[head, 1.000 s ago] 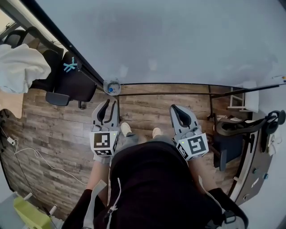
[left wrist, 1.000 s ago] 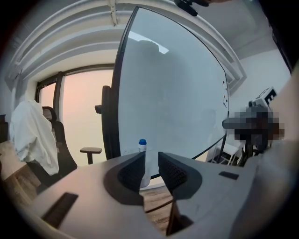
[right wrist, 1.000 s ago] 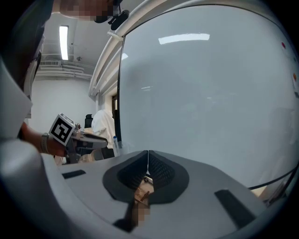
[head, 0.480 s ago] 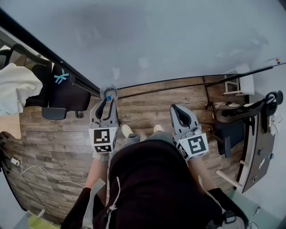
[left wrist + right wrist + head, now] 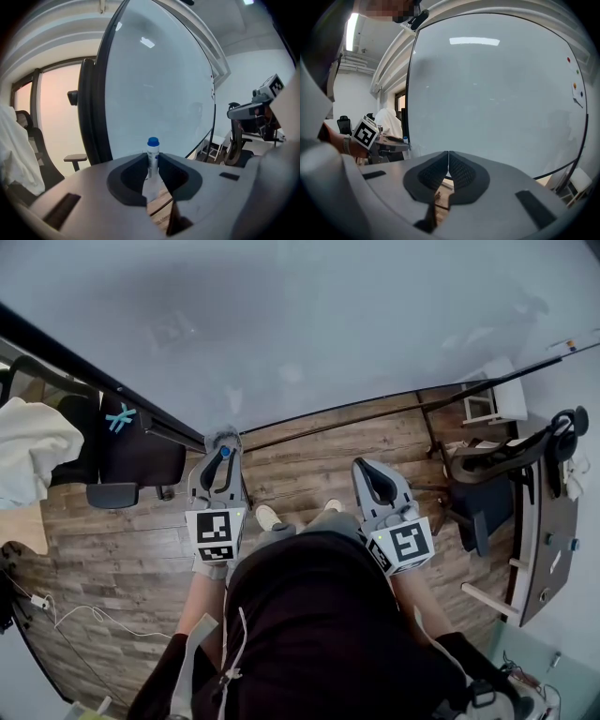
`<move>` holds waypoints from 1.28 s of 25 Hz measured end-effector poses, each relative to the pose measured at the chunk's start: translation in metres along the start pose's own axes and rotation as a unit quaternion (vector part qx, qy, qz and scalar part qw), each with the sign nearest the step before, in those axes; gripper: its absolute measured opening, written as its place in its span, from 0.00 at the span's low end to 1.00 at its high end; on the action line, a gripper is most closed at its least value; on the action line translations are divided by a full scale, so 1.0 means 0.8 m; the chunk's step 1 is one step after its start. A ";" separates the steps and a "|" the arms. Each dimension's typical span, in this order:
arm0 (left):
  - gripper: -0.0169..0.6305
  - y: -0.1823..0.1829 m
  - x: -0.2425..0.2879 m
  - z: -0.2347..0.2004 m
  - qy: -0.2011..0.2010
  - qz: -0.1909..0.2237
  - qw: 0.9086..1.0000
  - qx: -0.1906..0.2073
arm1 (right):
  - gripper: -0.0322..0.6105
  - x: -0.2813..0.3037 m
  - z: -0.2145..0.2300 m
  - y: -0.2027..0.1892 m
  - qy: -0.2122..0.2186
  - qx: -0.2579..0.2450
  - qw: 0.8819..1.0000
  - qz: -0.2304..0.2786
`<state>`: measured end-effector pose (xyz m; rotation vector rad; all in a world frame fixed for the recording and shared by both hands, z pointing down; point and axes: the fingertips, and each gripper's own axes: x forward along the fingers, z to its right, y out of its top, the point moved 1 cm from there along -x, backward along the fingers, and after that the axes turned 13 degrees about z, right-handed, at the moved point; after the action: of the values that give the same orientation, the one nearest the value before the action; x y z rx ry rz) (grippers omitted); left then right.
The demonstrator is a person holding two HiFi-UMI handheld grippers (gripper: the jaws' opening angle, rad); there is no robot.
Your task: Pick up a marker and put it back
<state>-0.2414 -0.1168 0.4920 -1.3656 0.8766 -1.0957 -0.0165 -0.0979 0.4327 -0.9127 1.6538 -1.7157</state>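
Note:
A white marker with a blue cap [image 5: 153,156] stands upright between the jaws of my left gripper [image 5: 152,164], which is shut on its barrel. In the head view the blue cap [image 5: 225,452] shows at the tips of the left gripper [image 5: 223,455], right at the lower edge of the whiteboard [image 5: 328,324]. My right gripper [image 5: 368,469] hangs level with it over the wooden floor. It is shut, pads touching, with nothing between them [image 5: 448,155]. The whiteboard [image 5: 497,93] fills the view ahead of both grippers.
A black office chair [image 5: 127,442] with a white cloth [image 5: 28,451] behind it stands at the left. At the right are a desk [image 5: 539,521], another chair [image 5: 487,479] and a white stool [image 5: 492,404]. Small magnets [image 5: 576,84] dot the board's right edge.
The left gripper has reached forward to the marker at the board's lower edge and its jaws have come together on it. The right gripper has stayed put. The head view has swung slightly.

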 end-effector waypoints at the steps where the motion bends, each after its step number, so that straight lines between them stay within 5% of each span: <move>1: 0.14 0.001 0.000 0.000 -0.002 0.000 1.000 0.002 | 0.07 0.000 0.001 0.001 -0.001 0.000 1.000 0.001; 22: 0.14 0.087 0.015 0.009 0.013 0.011 0.996 0.086 | 0.07 -0.008 0.039 0.037 -0.003 0.006 0.999 0.034; 32: 0.14 0.145 0.016 0.044 0.013 0.047 0.992 0.117 | 0.07 -0.023 0.062 0.055 0.001 0.007 0.999 0.052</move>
<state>-0.1943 -0.1301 0.3808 -1.1076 0.7963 -1.1074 0.0316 -0.1155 0.3871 -0.8040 1.6588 -1.6570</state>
